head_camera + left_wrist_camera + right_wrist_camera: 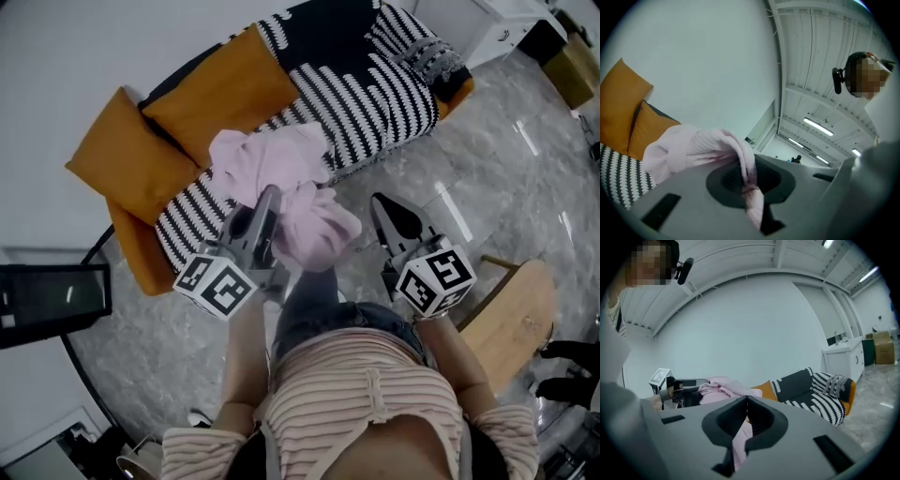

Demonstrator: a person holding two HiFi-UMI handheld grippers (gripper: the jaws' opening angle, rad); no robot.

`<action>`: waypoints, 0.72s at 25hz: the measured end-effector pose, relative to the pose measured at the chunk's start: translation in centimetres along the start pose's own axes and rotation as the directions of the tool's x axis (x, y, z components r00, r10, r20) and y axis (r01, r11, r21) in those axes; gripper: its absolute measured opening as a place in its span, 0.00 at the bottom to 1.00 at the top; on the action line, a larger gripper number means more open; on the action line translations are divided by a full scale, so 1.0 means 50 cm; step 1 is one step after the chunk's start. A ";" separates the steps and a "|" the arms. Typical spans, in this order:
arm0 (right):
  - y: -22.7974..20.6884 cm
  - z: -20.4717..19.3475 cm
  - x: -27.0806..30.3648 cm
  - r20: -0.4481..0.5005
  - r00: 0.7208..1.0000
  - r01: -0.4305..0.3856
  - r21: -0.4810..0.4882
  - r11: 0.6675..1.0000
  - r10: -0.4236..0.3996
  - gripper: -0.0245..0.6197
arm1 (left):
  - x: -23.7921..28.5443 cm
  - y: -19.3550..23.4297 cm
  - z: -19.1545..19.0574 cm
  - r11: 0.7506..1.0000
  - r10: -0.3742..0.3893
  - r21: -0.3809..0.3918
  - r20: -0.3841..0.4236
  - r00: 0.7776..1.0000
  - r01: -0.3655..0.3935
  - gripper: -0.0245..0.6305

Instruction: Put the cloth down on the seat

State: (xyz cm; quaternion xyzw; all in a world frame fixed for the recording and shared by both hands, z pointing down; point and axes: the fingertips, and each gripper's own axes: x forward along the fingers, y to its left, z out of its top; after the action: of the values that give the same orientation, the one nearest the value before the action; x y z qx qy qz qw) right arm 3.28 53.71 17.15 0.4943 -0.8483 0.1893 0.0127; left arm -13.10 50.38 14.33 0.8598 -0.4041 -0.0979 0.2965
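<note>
Evidently the cloth (272, 164) is hanging mid-frame above the seat (375, 108), not yet released: left hand-held gripper (270, 194) pinching it, right hand-held gripper (377, 201) pressing together alongside.

The cloth (272, 164) is pale pink, the cushions (225, 89) orange, the sofa cover (375, 103) black-and-white zigzag striped.

My left gripper (267, 202) and my right gripper (382, 202) have each a light grey body, with a dark hollow around dark jaws that get narrow to the tips. At the rear end of the left one sits a white marker cube (216, 284) with black squares; the right one carries a second marker cube (436, 277). I wear a striped top (366, 394), pink and white, and blue jeans (314, 305).
</note>
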 end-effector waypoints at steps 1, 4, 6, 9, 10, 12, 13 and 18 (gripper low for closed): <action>-0.009 0.007 0.018 -0.003 1.000 0.001 0.000 1.000 -0.001 0.05 | 0.018 0.007 0.006 1.000 -0.004 -0.003 -0.007 1.000 0.004 0.09; -0.029 0.025 0.081 -0.015 1.000 0.004 0.012 1.000 -0.004 0.05 | 0.069 0.037 0.023 1.000 -0.014 -0.009 -0.039 0.999 0.013 0.09; -0.036 0.036 0.121 -0.022 1.000 0.003 0.018 1.000 -0.003 0.05 | 0.098 0.059 0.033 1.000 -0.021 -0.012 -0.064 0.998 0.021 0.09; -0.054 0.051 0.180 -0.035 0.999 0.015 0.032 0.999 -0.014 0.05 | 0.141 0.094 0.050 0.999 -0.031 -0.024 -0.094 0.995 0.029 0.09; -0.061 0.056 0.199 -0.038 0.999 0.019 0.038 0.999 -0.017 0.05 | 0.157 0.105 0.055 0.999 -0.036 -0.029 -0.101 0.994 0.034 0.09; -0.078 0.062 0.232 -0.048 0.999 0.023 0.044 0.999 -0.021 0.05 | 0.190 0.124 0.062 0.999 -0.044 -0.036 -0.114 0.992 0.040 0.09; -0.086 0.064 0.248 -0.054 0.998 0.024 0.044 0.999 -0.022 0.05 | 0.206 0.132 0.064 0.998 -0.047 -0.038 -0.121 0.991 0.043 0.09; -0.116 0.085 0.322 -0.076 0.997 0.026 0.032 0.999 -0.023 0.05 | 0.272 0.168 0.082 0.997 -0.065 -0.047 -0.135 0.989 0.059 0.09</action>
State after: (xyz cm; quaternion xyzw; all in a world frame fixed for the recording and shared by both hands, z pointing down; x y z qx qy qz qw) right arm 0.62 36.31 18.37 0.4974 -0.8378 0.2218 0.0388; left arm -11.24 34.19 16.95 0.8700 -0.3538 -0.0569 0.3386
